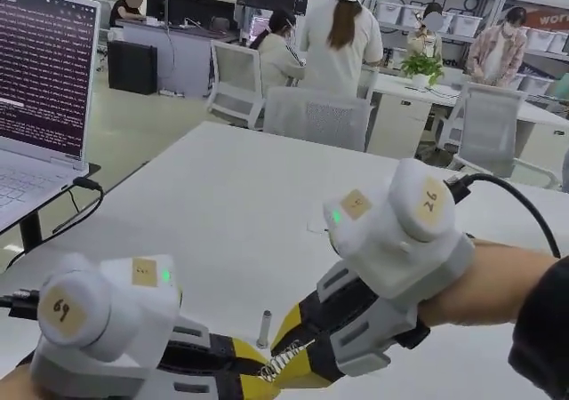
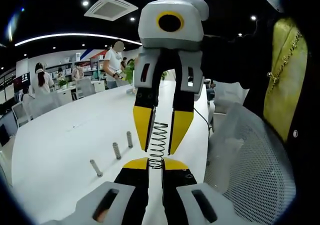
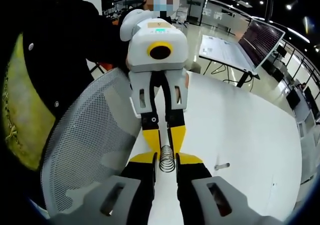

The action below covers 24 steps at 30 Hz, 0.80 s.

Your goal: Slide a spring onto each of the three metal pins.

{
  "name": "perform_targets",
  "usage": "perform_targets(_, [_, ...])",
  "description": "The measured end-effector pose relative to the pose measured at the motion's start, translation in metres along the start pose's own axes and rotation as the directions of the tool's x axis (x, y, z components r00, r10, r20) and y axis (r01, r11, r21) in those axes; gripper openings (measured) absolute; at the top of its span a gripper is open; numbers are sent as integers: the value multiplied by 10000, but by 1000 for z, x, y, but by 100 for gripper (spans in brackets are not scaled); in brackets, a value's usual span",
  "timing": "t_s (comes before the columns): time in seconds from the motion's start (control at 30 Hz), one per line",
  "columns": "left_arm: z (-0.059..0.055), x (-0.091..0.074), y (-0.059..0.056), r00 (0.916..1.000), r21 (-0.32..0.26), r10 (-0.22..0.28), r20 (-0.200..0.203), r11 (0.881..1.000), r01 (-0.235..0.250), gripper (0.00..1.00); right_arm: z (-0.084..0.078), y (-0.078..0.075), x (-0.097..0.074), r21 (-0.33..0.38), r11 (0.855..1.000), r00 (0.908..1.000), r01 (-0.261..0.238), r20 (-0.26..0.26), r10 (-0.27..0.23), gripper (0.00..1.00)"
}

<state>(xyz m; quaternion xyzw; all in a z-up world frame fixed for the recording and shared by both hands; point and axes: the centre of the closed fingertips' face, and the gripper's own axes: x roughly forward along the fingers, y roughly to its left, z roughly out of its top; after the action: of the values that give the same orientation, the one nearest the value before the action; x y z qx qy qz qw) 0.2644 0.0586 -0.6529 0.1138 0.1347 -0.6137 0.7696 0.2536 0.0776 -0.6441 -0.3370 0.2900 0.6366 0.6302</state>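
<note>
Spring (image 2: pixel 158 141) is held in the air between both grippers, above the white table (image 1: pixel 231 204). Left gripper (image 2: pixel 155 162) jaws are set narrow, pinched on one end coil. Right gripper (image 3: pixel 166 158) jaws are closed against the sides of the other end. Which one bears the load cannot be told. Long axis is laid along the left jaw line, pointed into the right gripper, and is tilted close to level in the head view. Three metal pins (image 2: pixel 116 150) are seen upright in a row, all bare, off to the left of the jaws in the left gripper view. Nearest pin (image 1: pixel 264 329) is stood just behind the jaw tips. Judged: the spring must be turned upright over a pin top first.
</note>
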Motion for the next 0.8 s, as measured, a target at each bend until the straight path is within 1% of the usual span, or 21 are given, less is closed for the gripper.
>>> perform_targets(0.37, [5, 1, -3, 9999, -4, -47, 136, 10000, 47, 1, 0, 1, -1, -100, 9999, 10000, -23, -35, 23, 9])
perform_targets(0.53, [6, 1, -4, 9999, 57, -56, 148, 10000, 55, 1, 0, 2, -1, -63, 10000, 10000, -41, -3, 41, 9])
perform_targets(0.8, [5, 2, -5, 9998, 104, -118, 128, 9999, 117, 1, -2, 3, -1, -32, 9999, 9999, -125, -118, 124, 9])
